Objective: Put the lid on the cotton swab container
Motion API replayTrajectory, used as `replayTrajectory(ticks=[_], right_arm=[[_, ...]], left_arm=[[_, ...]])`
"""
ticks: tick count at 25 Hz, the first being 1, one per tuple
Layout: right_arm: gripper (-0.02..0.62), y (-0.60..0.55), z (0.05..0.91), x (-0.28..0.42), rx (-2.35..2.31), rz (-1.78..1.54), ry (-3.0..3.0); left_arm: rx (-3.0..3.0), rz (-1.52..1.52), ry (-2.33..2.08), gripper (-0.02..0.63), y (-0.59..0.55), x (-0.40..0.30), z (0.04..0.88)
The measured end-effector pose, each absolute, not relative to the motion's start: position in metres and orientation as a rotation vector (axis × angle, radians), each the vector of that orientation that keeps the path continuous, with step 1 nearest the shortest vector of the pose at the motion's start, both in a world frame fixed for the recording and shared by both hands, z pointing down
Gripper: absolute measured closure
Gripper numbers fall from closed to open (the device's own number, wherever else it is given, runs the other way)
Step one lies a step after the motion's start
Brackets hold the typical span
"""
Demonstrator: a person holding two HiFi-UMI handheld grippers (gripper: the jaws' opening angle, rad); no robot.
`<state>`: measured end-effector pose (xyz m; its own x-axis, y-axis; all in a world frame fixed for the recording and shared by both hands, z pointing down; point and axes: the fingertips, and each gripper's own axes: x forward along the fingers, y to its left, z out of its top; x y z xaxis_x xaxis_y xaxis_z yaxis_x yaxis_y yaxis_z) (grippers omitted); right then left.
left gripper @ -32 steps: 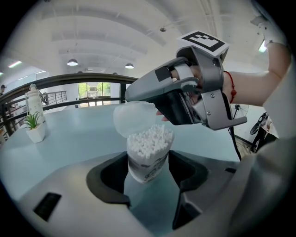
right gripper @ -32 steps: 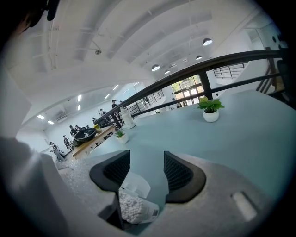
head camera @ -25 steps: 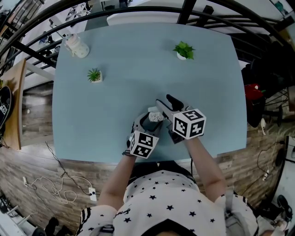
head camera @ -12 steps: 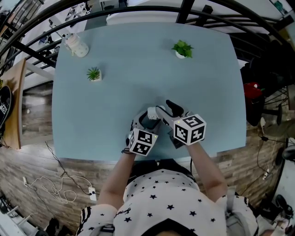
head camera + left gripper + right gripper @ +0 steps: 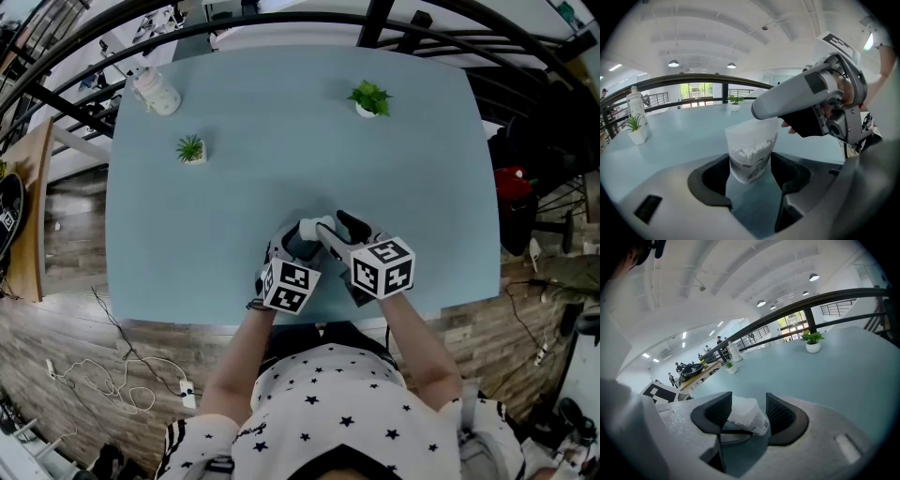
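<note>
Both grippers sit low at the near edge of the table [image 5: 281, 141], close together, marker cubes side by side.

L gripper [image 5: 751, 176]: jaws wide; pads press on both sides of the container [image 5: 749, 164] at its lower, labelled part; container approx. upright between the pads; we can't tell whether its base rests on the table. Swabs [image 5: 752, 151] are visible through the wall, packed approx. to mid-height; above them the wall looks translucent white. In the L gripper view one finger of the R gripper lies across the container's top and hides the rim; a hand shows behind that finger.

R gripper [image 5: 746, 411]: jaws also wide; a white lid [image 5: 740, 408] sits between the pads, touching the left pad and reaching the right pad as far as we can see. Label print shows just below the lid on the right-hand side, so the lid is at the container's top, directly over it. We can't tell whether it is fully seated; the seam between lid and container isn't resolved in any view.

Head view: the container is mostly hidden under the two grippers; only a white patch shows between them.

Elsewhere on the table, well apart from the work: one plant [image 5: 190, 150] far left; a 2nd plant [image 5: 371, 97] far right; a white bottle [image 5: 156, 92] at the far left corner.
</note>
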<state>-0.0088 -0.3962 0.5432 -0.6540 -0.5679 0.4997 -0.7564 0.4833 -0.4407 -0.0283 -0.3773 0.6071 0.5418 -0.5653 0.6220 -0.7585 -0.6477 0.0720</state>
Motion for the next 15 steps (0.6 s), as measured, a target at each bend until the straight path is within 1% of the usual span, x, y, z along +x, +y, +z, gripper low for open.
replayTrajectory(ticks=[15], right_arm=[[0.382, -0.387, 0.554, -0.009, 1.12, 0.954, -2.419]], left_arm=[[2.444, 0.833, -1.094, 0.333, -0.376, -0.027, 0.612]])
